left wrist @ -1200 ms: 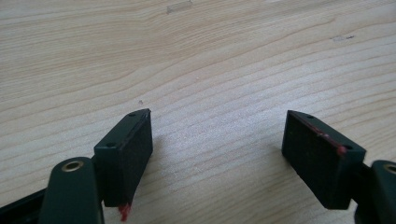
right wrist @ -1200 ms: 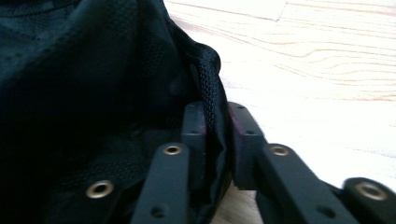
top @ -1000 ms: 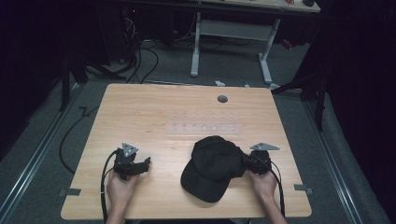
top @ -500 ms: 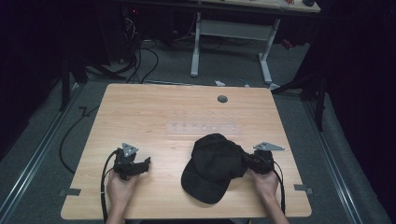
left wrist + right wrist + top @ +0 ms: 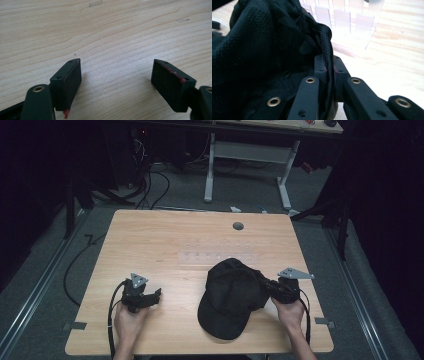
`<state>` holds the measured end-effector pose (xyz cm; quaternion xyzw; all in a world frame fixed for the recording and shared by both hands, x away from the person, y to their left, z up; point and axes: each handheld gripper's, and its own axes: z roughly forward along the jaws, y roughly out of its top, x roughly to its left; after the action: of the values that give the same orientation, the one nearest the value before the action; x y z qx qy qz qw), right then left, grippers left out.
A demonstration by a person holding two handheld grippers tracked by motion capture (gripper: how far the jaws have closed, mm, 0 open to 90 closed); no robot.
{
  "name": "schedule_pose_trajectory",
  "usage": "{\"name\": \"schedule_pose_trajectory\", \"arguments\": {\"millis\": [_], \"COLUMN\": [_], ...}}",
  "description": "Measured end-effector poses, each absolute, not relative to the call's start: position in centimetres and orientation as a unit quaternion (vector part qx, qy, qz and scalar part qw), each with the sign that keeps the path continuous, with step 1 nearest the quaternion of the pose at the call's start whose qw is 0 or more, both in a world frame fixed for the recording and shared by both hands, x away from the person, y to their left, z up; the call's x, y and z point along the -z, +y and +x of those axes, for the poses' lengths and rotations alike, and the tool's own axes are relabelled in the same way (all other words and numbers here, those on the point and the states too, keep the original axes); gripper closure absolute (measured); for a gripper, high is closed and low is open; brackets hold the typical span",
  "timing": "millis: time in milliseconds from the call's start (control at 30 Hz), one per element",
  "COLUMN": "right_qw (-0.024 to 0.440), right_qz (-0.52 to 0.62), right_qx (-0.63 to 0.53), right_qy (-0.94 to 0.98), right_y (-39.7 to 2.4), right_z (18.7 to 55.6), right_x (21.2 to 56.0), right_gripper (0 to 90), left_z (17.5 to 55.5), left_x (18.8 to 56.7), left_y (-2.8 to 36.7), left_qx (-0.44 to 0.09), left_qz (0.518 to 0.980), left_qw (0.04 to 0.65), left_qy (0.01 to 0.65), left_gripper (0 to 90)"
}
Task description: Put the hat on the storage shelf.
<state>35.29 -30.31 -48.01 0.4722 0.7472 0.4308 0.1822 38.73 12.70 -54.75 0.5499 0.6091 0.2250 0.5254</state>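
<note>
A black baseball cap [image 5: 231,297] lies on the wooden table [image 5: 165,245] near the front, right of the middle, its brim toward the person. My right gripper [image 5: 266,288] is shut on the cap's right edge; in the right gripper view the pads pinch a fold of the black mesh fabric [image 5: 327,51], and that side of the cap [image 5: 262,50] is raised a little. My left gripper [image 5: 156,294] rests at the front left, apart from the cap. In the left gripper view its jaws stand apart over bare wood, with nothing between the pads [image 5: 70,81].
A strip of pale tape marks [image 5: 217,256] crosses the table's middle, just beyond the cap. A round grey cable hole [image 5: 238,226] sits near the far edge. Cables [image 5: 112,315] trail from both grippers. Beyond the table stand white desk legs [image 5: 285,175] on a grey floor.
My right gripper has risen a little with the cap's edge in it, lifting that side of the cap. The left gripper has stayed put.
</note>
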Motion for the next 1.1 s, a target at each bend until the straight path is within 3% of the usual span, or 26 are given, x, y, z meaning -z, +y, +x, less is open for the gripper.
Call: {"name": "schedule_pose_trajectory", "arguments": {"millis": [1100], "right_qw": [0.183], "right_qz": [0.378], "right_qx": [-0.525], "right_qy": [0.74], "right_y": [-29.2], "right_z": [34.8], "right_x": [41.0], "right_gripper": [85.4], "left_z": [38.8], "left_x": [54.7], "left_y": [12.7], "left_qx": [-0.213], "left_qz": [0.561], "left_qw": [0.524], "left_qy": [0.604], "left_gripper": [21.2]}}
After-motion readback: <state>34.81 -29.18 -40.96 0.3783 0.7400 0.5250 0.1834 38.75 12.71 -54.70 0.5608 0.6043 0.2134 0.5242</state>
